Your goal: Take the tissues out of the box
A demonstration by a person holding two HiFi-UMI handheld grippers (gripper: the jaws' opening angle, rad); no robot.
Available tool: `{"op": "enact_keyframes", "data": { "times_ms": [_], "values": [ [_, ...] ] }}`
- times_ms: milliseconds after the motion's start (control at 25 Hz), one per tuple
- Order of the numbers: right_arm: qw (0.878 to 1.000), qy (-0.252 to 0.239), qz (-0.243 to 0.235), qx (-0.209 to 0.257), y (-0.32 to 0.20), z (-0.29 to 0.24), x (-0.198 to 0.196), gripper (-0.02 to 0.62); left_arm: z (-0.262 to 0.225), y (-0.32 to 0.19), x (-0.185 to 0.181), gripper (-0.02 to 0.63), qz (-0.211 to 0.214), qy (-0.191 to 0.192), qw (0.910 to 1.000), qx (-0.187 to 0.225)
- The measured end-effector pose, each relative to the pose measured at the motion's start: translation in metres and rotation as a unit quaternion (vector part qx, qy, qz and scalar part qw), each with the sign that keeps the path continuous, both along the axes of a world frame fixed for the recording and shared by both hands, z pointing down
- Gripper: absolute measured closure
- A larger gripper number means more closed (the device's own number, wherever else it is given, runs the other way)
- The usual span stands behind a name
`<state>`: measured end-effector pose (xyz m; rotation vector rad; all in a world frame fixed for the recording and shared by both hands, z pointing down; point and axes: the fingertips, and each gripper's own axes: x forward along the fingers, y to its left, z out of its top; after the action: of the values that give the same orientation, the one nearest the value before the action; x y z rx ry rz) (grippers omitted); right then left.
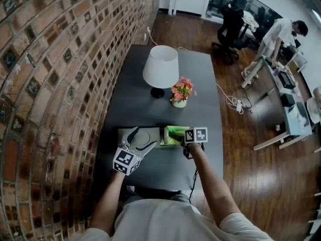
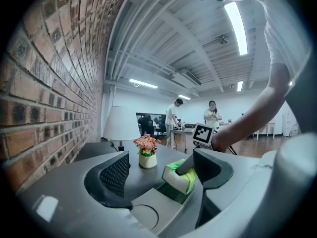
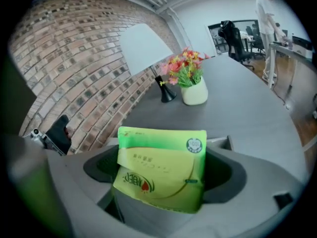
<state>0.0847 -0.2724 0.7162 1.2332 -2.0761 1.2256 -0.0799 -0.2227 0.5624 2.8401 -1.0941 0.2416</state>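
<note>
A green tissue pack stands tilted between the pads of my right gripper, which is shut on it. In the head view the pack sits at the right end of the grey box, with the right gripper just right of it. My left gripper hovers over the box's left part, open and holding nothing. In the left gripper view the pack rises out of the box between the open fingers.
A white lamp and a small pot of flowers stand behind the box on the dark table. A brick wall runs along the left. A cable lies on the wood floor to the right, and people stand at far desks.
</note>
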Motion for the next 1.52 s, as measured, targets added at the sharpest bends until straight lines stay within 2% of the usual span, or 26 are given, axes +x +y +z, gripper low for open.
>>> {"op": "enact_keyframes", "data": {
  "times_ms": [240,400,520,680,760,960,1080,1280,1520],
  "values": [
    [0.995,-0.052,0.01,0.081,0.018,-0.06,0.021,0.087,-0.011,0.001,0.03,0.213,0.031,0.012,0.9994,0.011],
    [0.985,-0.064,0.023,0.157,0.04,-0.106,0.044,0.087,-0.022,0.008,0.054,0.213,0.053,0.023,0.9981,0.02],
    [0.971,-0.06,0.039,0.226,0.062,-0.144,0.068,0.087,-0.031,0.014,0.072,0.215,0.075,0.032,0.9964,0.025],
    [0.943,-0.051,0.045,0.324,0.096,-0.193,0.093,0.087,-0.038,0.025,0.097,0.215,0.101,0.047,0.9935,0.023],
    [0.935,-0.035,0.051,0.349,0.117,-0.209,0.108,0.087,-0.041,0.035,0.113,0.215,0.124,0.049,0.9908,0.022],
    [0.938,0.044,0.086,0.332,0.17,-0.199,0.16,0.087,-0.043,0.061,0.157,0.215,0.182,0.048,0.9819,0.024],
    [0.942,0.069,0.118,0.307,0.202,-0.181,0.191,0.087,-0.038,0.074,0.18,0.215,0.209,0.048,0.9765,0.02],
    [0.947,0.08,0.164,0.266,0.251,-0.149,0.223,0.086,-0.031,0.094,0.211,0.215,0.25,0.041,0.9673,0.011],
    [0.95,0.066,0.2,0.233,0.287,-0.117,0.232,0.086,-0.02,0.106,0.228,0.215,0.278,0.03,0.9602,0.001]
  ]
}}
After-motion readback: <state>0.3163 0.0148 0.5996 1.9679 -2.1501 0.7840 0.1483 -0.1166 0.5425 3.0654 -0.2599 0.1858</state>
